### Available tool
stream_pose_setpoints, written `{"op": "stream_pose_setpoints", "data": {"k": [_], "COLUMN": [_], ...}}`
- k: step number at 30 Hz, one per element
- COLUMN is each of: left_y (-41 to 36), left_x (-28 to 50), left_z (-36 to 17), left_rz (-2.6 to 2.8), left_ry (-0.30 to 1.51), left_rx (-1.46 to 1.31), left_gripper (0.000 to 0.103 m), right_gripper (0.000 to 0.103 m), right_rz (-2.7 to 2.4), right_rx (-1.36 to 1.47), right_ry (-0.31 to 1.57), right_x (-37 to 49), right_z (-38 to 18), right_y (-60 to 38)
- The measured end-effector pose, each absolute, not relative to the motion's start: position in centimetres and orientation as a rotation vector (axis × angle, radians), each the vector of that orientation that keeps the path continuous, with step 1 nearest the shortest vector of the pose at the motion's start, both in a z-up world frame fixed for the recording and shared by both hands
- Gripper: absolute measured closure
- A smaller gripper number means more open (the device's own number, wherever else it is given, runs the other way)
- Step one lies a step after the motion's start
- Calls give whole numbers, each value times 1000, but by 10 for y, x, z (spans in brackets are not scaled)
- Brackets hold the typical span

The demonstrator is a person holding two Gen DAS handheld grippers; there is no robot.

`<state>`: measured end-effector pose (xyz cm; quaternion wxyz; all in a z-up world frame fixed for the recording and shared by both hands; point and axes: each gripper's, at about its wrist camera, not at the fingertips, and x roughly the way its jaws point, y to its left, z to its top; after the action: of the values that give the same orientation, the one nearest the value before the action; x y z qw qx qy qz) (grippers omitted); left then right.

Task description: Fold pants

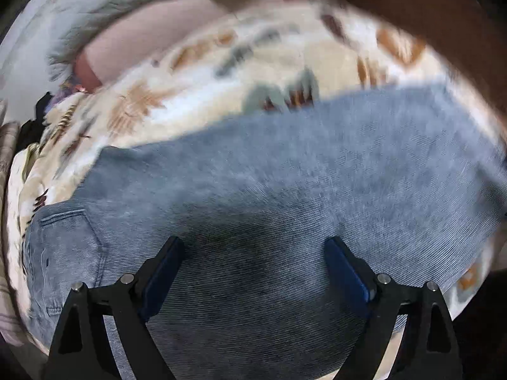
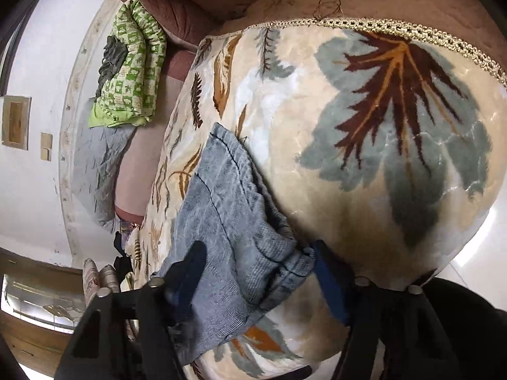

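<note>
Overhead, left claw (image 1: 255, 253) spread wide, nothing between its blue pads; pants (image 1: 285, 174) lie flat beneath on a plush leaf-print blanket (image 1: 196, 72). Faded blue ribbed denim, stitched pocket at left. Right claw (image 2: 258, 269) part-open astride the hem end (image 2: 228, 196); pads not seen pressing. Green checked quilt (image 2: 133, 69) far left. No legible writing.

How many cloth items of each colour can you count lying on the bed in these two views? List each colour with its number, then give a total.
Blue denim (pants): 1
Cream with leaf print (blanket): 1
Green checked (folded cloth): 1
Grey (crumpled cloth): 1
Total: 4
</note>
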<state>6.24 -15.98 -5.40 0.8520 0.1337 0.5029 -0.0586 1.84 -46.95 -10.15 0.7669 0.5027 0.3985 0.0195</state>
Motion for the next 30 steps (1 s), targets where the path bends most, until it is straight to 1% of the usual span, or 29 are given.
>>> {"op": "stream_pose_setpoints", "data": {"k": [2, 4, 5, 6, 7, 8, 9, 11, 13, 15, 17, 18, 20, 22, 23, 24, 25, 26, 27, 28, 29, 30], "left_y": [-151, -149, -149, -150, -153, -151, -149, -148, -146, -140, -125, -116, -80, -30, -8, 16, 43, 68, 86, 101, 112, 116], "left_x": [55, 50, 51, 54, 59, 58, 56, 54, 54, 63, 64, 63, 57, 45, 40, 35, 28, 19, 14, 9, 4, -1], "left_z": [-34, -23, -29, -42, -65, -71, -71, -69, -70, -70, -62, -57, -42, -29, -24, -19, -14, -10, -9, -7, -5, -2], "left_rz": [-160, -153, -115, -105, -125, -128, -120, -125, -139, -166, -221, -230, -231, -145, -102, -53, 15, 89, 146, 190, 213, 217], "left_ry": [1032, 968, 975, 1025, 1128, 1089, 1059, 1062, 1063, 1087, 1092, 1087, 1064, 1016, 996, 976, 955, 940, 933, 938, 938, 932], "left_rx": [204, 221, 258, 287, 329, 316, 318, 310, 315, 256, 163, 117, -38, -155, -190, -218, -248, -278, -299, -311, -315, -313], "left_gripper": [11, 11, 11, 11, 8, 4, 1, 1, 1, 1, 5, 11, 11, 11, 11, 11, 11, 11, 11, 12, 12, 12], "right_gripper": [27, 28, 32, 37, 53, 71, 72, 75, 76, 76, 76, 76, 76, 76, 72, 71, 59, 30, 21, 19, 18, 18], "right_rz": [36, 32, 27, 17, 2, -14, -6, 5, 12, 42, 101, 140, 232, 344, 377, 423, 484, 528, 560, 583, 581, 563], "right_rx": [1058, 1034, 1017, 991, 956, 911, 900, 853, 764, 698, 582, 522, 385, 241, 207, 182, 167, 167, 180, 203, 224, 246], "right_ry": [883, 899, 908, 920, 934, 952, 961, 962, 932, 888, 825, 799, 758, 756, 764, 781, 816, 863, 922, 986, 1049, 1078], "right_x": [21, 24, 25, 26, 28, 31, 33, 36, 41, 45, 49, 50, 46, 40, 38, 38, 40, 42, 46, 52, 57, 57], "right_z": [-99, -98, -97, -96, -93, -91, -90, -78, -52, -23, 17, 35, 63, 72, 69, 60, 42, 24, 3, -23, -48, -61], "right_y": [-466, -464, -463, -461, -459, -456, -455, -449, -434, -416, -379, -356, -303, -239, -219, -195, -170, -154, -142, -132, -128, -129]}}
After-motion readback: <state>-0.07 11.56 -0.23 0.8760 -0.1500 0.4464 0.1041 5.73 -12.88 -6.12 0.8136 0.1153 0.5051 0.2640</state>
